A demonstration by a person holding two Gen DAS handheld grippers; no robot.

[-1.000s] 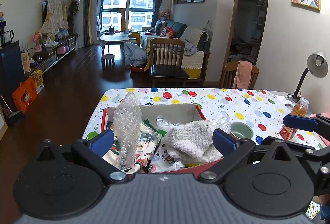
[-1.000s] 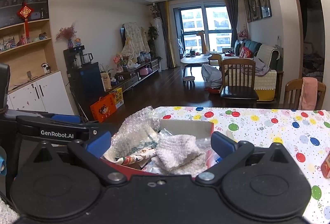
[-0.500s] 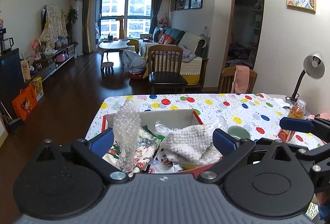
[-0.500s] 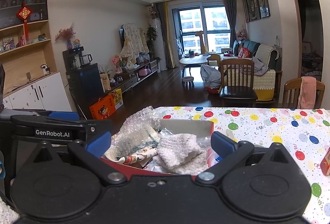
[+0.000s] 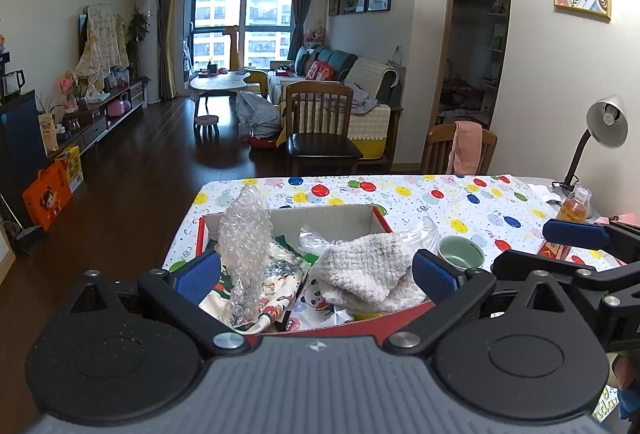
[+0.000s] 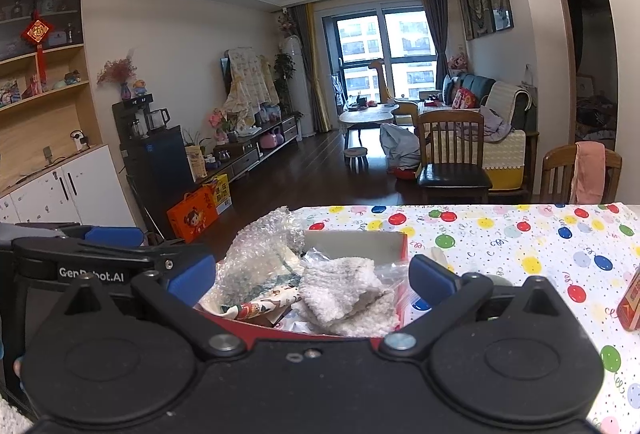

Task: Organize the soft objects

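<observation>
A red-edged cardboard box (image 5: pixel 362 212) (image 6: pixel 402 248) sits near the table's left end, filled with soft things. A white knitted cloth (image 5: pixel 366 268) (image 6: pixel 340 290) lies on top at the right. A roll of bubble wrap (image 5: pixel 244 242) (image 6: pixel 256 258) stands up at the left. Printed fabric (image 5: pixel 276 294) (image 6: pixel 262 304) and clear plastic (image 5: pixel 424 234) lie underneath. My left gripper (image 5: pixel 318 274) is open, held back from the box's near edge with nothing between its fingers. My right gripper (image 6: pixel 312 274) is open too, empty, just short of the box.
The table carries a balloon-print cloth (image 5: pixel 440 194) (image 6: pixel 520 234). A green cup (image 5: pixel 460 254) sits right of the box. An orange bottle (image 5: pixel 574 204), a desk lamp (image 5: pixel 600 130) and a red packet (image 6: pixel 632 298) stand further right. Wooden chairs (image 5: pixel 320 126) stand behind the table.
Both grippers have drawn back and tilted up a little, so the box sits lower and smaller in each view. Nothing in the box has moved.
</observation>
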